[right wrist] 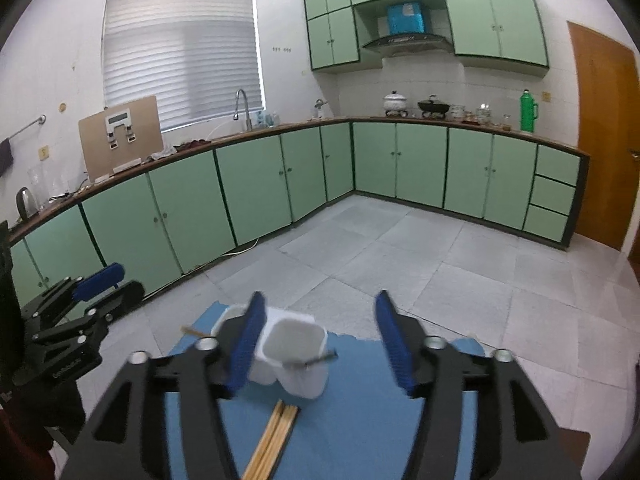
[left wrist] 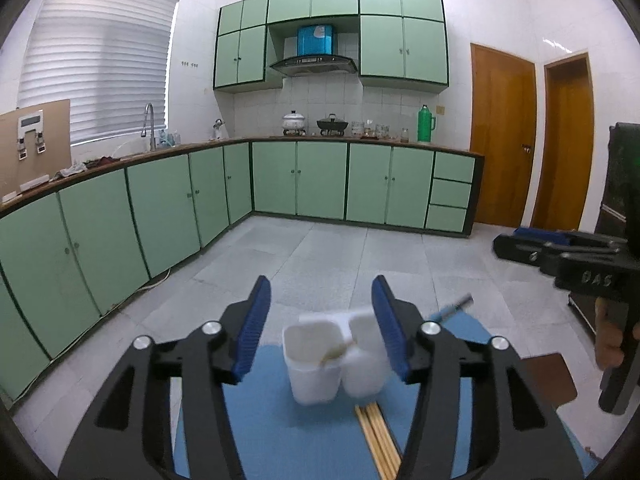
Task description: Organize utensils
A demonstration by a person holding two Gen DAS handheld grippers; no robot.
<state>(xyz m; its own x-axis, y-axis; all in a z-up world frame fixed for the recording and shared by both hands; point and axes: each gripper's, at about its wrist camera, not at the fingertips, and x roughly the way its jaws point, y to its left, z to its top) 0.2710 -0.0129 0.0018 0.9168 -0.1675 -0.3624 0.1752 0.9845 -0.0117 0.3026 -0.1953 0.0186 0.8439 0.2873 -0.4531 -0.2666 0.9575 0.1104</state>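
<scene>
The left gripper (left wrist: 320, 326) has its blue pads wide apart and holds nothing. The right gripper (right wrist: 320, 338) is spread wide too, with nothing between its pads. Both hang above a blue mat (left wrist: 280, 432) on a small table.

On the mat stand two white cups (left wrist: 316, 360) side by side, touching each other. The left cup has a thin brown stick (right wrist: 196, 332) poking out over its rim. The right cup has a dark-tipped stick (right wrist: 316, 359) leaning on its near edge. A bunch of wooden chopsticks (left wrist: 378, 440) lies flat on the mat, just near the cups, on the near side.

In the left camera the other tool shows at the right, and the letters on its black body look like "DAS" (left wrist: 596, 279), though they are blurry.

Far away are green cupboards (left wrist: 320, 178), a green flask (left wrist: 425, 124) on the counter, and a blue box (left wrist: 315, 39) above the stove hood. The writing on the box is too small to read
</scene>
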